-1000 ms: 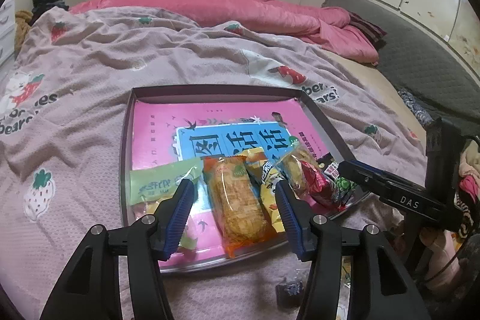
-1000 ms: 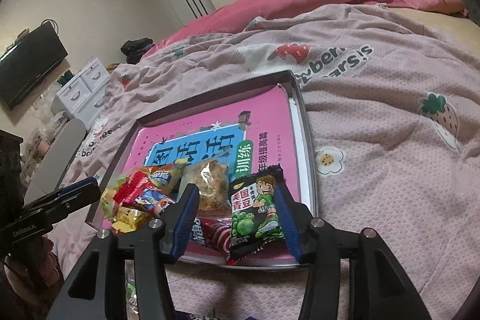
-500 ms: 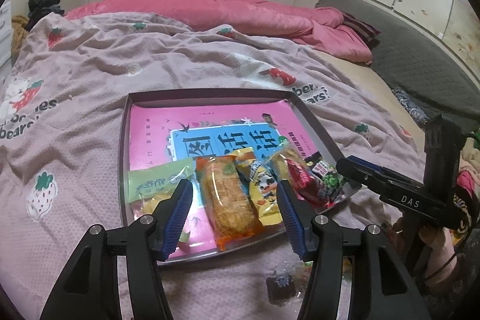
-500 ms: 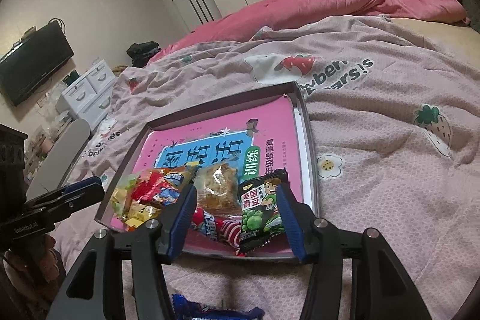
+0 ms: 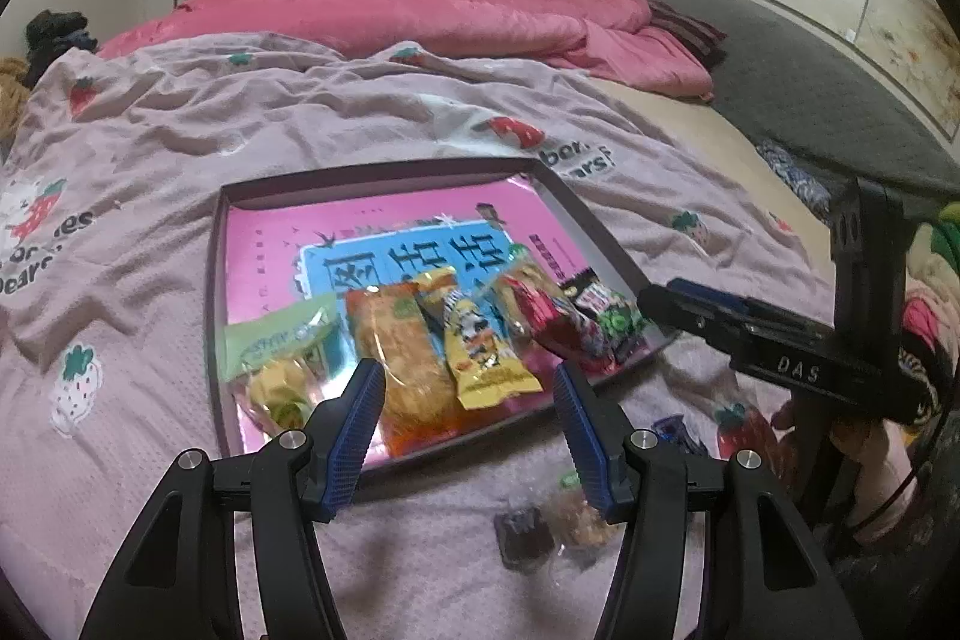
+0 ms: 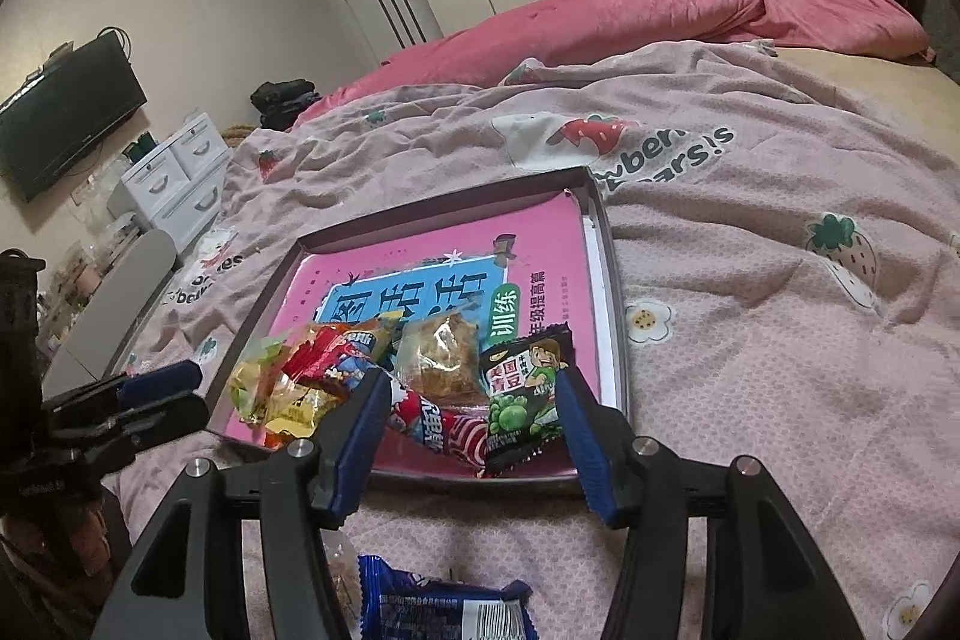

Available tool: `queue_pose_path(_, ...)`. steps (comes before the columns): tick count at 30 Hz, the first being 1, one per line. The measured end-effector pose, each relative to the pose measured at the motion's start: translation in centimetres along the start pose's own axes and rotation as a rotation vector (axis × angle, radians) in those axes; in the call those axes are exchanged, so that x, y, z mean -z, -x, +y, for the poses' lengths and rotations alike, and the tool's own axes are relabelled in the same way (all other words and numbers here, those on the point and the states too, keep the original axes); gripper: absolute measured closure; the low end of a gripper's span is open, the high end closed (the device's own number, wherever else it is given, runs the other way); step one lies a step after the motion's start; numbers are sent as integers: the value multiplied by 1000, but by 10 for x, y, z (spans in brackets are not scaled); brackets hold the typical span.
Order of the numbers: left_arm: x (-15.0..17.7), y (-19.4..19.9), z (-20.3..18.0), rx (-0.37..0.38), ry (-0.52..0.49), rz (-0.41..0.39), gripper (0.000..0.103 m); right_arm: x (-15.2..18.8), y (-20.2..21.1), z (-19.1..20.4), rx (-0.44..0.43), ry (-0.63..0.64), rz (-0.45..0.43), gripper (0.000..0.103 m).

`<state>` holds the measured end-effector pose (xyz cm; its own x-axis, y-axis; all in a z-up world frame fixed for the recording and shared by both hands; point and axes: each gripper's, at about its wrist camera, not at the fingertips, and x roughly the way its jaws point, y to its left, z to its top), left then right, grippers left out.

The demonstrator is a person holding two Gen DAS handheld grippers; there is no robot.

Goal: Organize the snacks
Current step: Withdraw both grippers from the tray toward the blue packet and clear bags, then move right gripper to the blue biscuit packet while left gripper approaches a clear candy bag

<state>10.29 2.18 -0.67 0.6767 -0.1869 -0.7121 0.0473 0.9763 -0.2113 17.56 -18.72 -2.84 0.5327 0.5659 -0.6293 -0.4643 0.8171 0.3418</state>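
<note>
- Both claws have drawn back from the tray (image 5: 217, 280) since the earlier frames; loose packets on the bedspread (image 5: 150, 172) now show in front of it.
- Left claw (image 5: 468, 400): released, jaws spread, holding nothing, above the tray's near edge.
- Right claw (image 6: 471, 415): released, empty, likewise short of the tray.
- Snacks lie in a row along the tray's near side, among them an orange packet (image 5: 408, 358) and a green-pea packet (image 6: 525, 394), probably for easy reach.
- Unsorted: a blue packet (image 6: 444, 607) and a dark packet (image 5: 523, 532) on the bedspread; collecting these is the likely next step.
</note>
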Motion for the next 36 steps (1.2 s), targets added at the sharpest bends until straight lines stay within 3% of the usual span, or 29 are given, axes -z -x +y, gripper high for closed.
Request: queue_pose_path(36, 35, -28, -41, 90, -105, 175, 39, 21, 30, 7, 41, -20, 44, 46)
